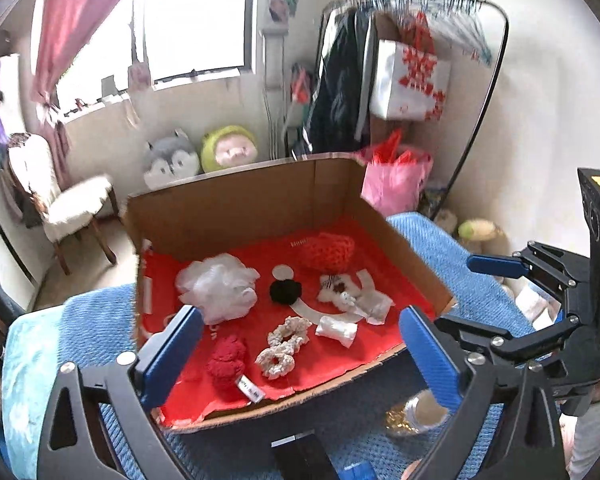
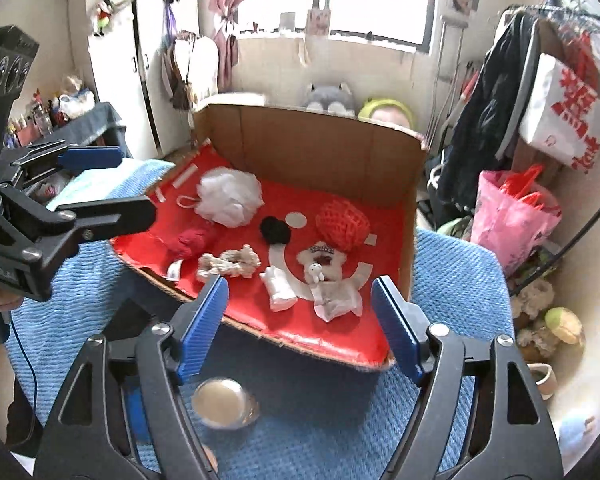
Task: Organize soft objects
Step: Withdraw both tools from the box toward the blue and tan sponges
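Observation:
An open cardboard box [image 1: 240, 196] [image 2: 320, 140] with a red lining sits on a blue blanket [image 2: 452, 280]. Inside lie a white mesh puff [image 1: 218, 284] [image 2: 230, 198], a red knit piece [image 1: 328, 250] [image 2: 342, 220], a black scrunchie [image 1: 285, 291] [image 2: 275, 230], a red fluffy item [image 1: 226, 360] [image 2: 190, 240], cream scrunchies [image 1: 284, 344] [image 2: 230, 262], a white plush [image 1: 336, 292] [image 2: 320, 264] and a white packet [image 1: 336, 330] [image 2: 278, 288]. My left gripper [image 1: 300, 320] [image 2: 136, 184] hangs open and empty over the box's near left edge. My right gripper [image 2: 300, 292] [image 1: 476, 300] is open and empty at the near right.
A round lidded container [image 2: 222, 402] [image 1: 424, 408] lies on the blanket in front of the box. Plush toys [image 1: 200, 152] sit behind the box. A pink bag [image 2: 512, 216] and a clothes rack [image 2: 540, 80] stand to the right, a chair [image 1: 68, 204] to the left.

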A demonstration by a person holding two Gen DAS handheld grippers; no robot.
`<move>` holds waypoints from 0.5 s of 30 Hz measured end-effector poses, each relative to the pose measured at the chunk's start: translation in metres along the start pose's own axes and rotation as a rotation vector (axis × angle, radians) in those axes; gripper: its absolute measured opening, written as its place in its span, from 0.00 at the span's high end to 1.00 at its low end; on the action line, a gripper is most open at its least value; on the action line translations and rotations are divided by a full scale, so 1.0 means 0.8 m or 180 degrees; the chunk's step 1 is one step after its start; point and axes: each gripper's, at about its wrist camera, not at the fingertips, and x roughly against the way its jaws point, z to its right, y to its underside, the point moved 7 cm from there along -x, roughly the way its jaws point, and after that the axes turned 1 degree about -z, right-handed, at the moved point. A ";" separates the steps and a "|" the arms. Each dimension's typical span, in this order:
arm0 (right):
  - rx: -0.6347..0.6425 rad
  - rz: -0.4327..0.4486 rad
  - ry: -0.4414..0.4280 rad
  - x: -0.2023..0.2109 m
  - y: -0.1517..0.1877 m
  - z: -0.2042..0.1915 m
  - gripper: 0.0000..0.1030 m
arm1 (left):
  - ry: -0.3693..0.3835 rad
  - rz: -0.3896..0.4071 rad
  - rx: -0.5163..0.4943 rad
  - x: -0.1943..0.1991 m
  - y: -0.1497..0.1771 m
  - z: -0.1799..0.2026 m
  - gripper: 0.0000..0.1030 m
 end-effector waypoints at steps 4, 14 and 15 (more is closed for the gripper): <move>-0.0019 0.0190 0.0006 0.039 0.011 -0.012 0.25 | -0.0098 0.0260 0.0013 0.048 0.015 0.006 0.00; 0.0027 0.0769 0.0085 0.142 0.053 -0.047 0.14 | -0.0276 0.0733 0.0093 0.129 0.073 0.032 0.00; 0.0040 0.0817 0.0089 0.151 0.060 -0.052 0.13 | -0.0311 0.0773 0.0094 0.135 0.080 0.034 0.00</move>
